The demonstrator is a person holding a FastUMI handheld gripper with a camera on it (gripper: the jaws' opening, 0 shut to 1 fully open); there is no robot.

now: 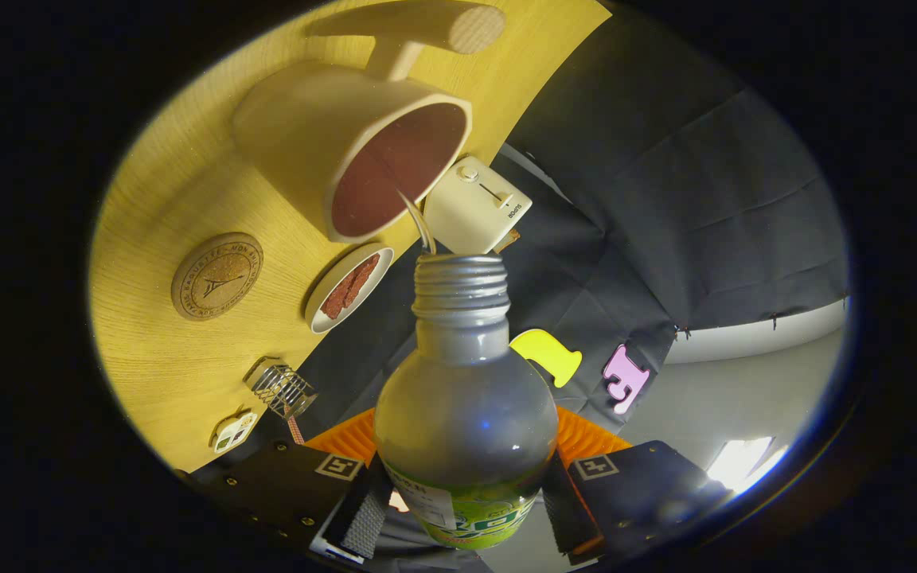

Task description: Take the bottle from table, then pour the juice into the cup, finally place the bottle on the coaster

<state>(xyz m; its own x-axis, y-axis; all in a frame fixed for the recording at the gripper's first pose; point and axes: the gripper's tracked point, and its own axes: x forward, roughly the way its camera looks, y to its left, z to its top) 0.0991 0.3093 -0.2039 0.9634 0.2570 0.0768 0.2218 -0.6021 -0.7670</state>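
Gripper view: the clear plastic bottle with a threaded open neck and green label is clamped at its belly between both fingers of the claw, which is closed only as far as the bottle's width allows. The bottle is tipped so that its mouth sits just beside the rim of the cream cup with a wooden handle, and a thin stream is seen arcing from the mouth into the cup, whose inside shows dark reddish. The tilt is judged to be held for pouring. The round cork coaster lies bare on the yellow wooden table, apart from the cup, presumably kept free for the bottle. Near the cup: a small white dish with reddish strips and a white box timer.
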